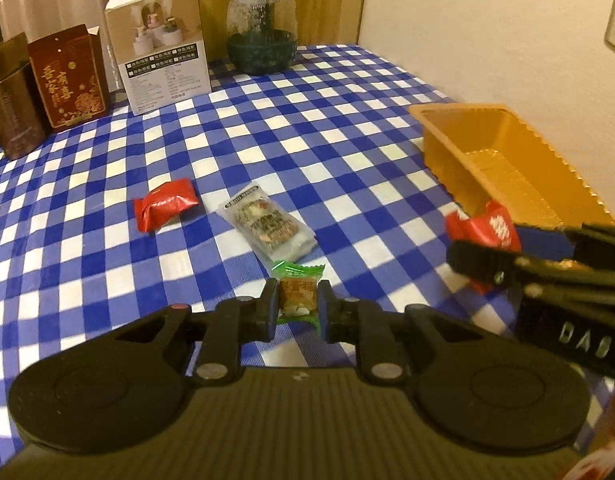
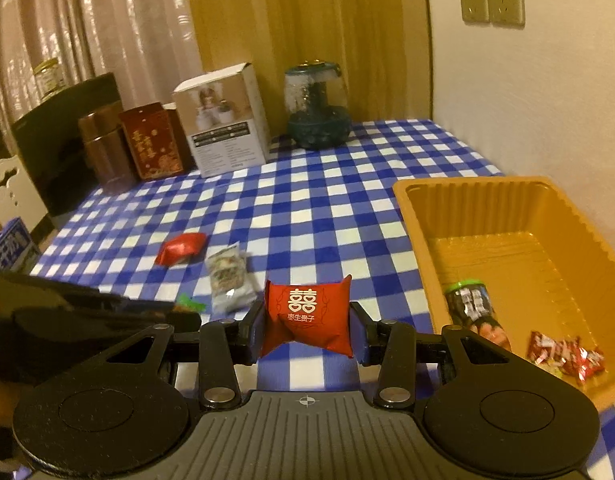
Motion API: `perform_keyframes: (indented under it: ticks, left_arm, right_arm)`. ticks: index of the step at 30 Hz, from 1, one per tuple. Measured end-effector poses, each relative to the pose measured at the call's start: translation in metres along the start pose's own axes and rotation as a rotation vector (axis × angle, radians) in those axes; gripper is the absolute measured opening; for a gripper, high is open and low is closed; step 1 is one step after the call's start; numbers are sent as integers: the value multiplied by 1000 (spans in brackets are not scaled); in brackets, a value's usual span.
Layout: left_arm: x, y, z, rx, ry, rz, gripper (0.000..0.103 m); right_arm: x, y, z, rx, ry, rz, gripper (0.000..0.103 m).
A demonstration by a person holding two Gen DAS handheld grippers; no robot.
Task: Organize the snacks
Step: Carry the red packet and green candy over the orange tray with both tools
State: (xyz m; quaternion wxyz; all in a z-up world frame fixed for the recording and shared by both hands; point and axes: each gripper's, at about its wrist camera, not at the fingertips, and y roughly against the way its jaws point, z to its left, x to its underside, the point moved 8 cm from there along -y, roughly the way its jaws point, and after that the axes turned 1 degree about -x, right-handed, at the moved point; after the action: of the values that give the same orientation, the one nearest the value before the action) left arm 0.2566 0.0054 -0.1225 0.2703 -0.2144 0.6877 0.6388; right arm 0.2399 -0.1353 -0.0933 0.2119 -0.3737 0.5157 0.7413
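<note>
My left gripper (image 1: pixel 297 306) pinches the green snack (image 1: pixel 298 298); my right gripper (image 2: pixel 307 330) clamps the red packet (image 2: pixel 307 316) beside the orange tray (image 2: pixel 403 196).

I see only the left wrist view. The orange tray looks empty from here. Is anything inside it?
Observer: Yes. In the right wrist view the orange tray holds a dark snack pack with a green end near its left wall.
Operator: Only that one?
Observer: No, a small pile of red-wrapped candies lies at the near end.
Operator: What is printed on the red packet in the right gripper?
Observer: The red packet shows a white double-happiness character with smaller characters below, and the right gripper is shut on its two sides.
</note>
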Motion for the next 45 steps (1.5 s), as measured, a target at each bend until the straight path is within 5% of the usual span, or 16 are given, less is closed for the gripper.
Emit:
perform_keyframes:
  ticks: [25, 45]
  left_arm:
    - [38, 123, -52, 75, 51, -51, 18]
    - [39, 142, -90, 114, 0, -57, 18]
  right_arm:
    - [45, 118, 4, 42, -78, 29, 43]
    - [49, 155, -26, 93, -115, 8, 43]
